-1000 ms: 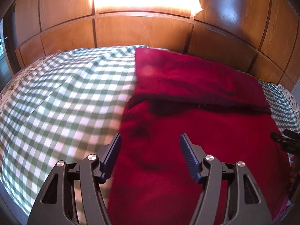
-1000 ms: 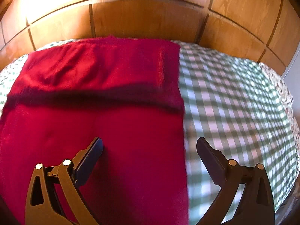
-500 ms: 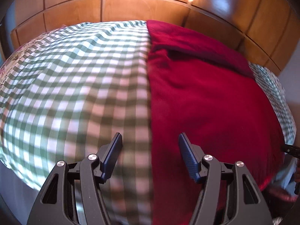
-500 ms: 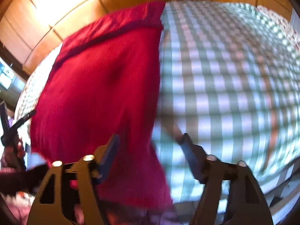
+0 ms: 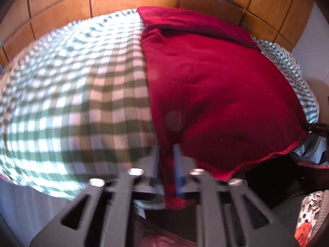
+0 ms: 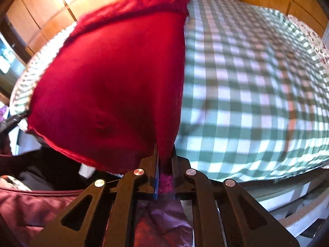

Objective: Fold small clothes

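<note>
A red cloth [image 5: 216, 86] lies on a green and white checked bed cover [image 5: 72, 94], with its far end folded over near the wooden wall. My left gripper [image 5: 167, 164] is shut on the cloth's near left corner at the bed's front edge. In the right wrist view the same red cloth [image 6: 115, 78] fills the left half. My right gripper [image 6: 165, 162] is shut on its near right corner, and the pinched fabric bunches between the fingers. The near hem sags between the two grippers.
A wooden panelled wall [image 5: 123, 2] stands behind the bed. The checked cover [image 6: 257, 94] spreads to the right of the cloth. Dark maroon fabric [image 6: 30, 201] and a patterned item [image 5: 308, 216] lie below the bed's front edge.
Both grippers drew back to the bed's front edge and shut on the cloth's near corners. They were open above the cloth one second ago.
</note>
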{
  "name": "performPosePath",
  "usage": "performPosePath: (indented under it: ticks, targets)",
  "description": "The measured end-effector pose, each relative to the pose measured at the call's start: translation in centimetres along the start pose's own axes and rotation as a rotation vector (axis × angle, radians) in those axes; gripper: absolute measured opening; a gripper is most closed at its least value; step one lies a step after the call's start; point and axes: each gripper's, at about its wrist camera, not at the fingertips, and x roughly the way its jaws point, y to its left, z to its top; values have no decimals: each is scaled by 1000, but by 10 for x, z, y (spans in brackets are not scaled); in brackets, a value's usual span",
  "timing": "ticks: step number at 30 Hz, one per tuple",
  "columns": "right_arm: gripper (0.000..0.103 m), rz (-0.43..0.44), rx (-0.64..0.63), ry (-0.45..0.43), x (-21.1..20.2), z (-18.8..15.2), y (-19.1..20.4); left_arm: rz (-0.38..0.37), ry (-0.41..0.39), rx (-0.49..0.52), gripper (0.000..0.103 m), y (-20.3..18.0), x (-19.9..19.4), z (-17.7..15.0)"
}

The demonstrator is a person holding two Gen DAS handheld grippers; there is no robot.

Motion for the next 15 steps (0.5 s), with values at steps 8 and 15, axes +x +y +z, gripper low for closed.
performPosePath:
  ticks: [8, 15]
  targets:
    - [25, 88, 72, 10, 13, -1, 0, -95, 47, -11, 13, -11, 8, -10]
    - [10, 150, 25, -19, 8, 11, 23, -276, -19, -107, 9, 1, -15, 17]
